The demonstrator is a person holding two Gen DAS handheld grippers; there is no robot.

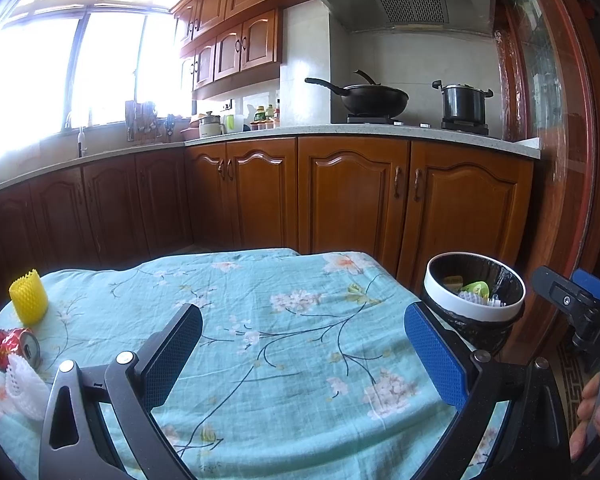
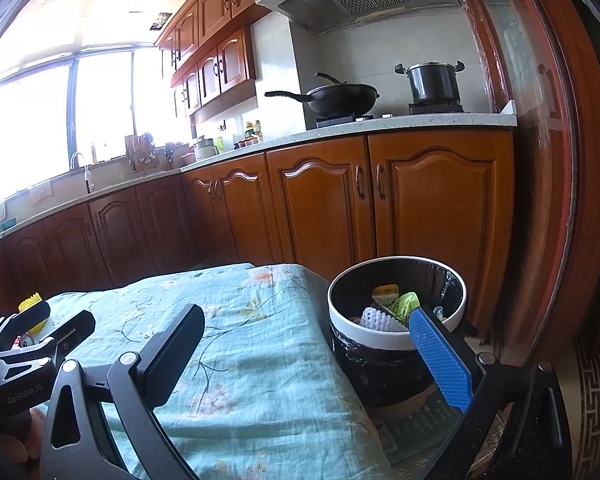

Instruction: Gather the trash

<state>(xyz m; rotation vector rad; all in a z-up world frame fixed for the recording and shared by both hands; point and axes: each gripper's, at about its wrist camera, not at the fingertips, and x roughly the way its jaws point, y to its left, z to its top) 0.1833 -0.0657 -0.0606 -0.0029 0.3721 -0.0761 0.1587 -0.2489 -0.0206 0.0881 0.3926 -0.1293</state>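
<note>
A yellow foam net sleeve point(image 1: 28, 297) stands at the table's far left. A crushed red can point(image 1: 15, 349) lies in front of it, with a white foam net point(image 1: 25, 385) beside it. The trash bin point(image 1: 474, 293) with a white rim and black bag stands off the table's right edge and holds several scraps; it also shows in the right wrist view point(image 2: 396, 320). My left gripper point(image 1: 304, 344) is open and empty above the flowered cloth. My right gripper point(image 2: 308, 344) is open and empty, over the table's right edge next to the bin.
The table is covered by a light blue flowered cloth point(image 1: 260, 320). Wooden kitchen cabinets point(image 1: 352, 196) stand close behind it, with a wok point(image 1: 374, 98) and a pot point(image 1: 462, 104) on the stove. A wooden door frame point(image 1: 560, 160) is on the right.
</note>
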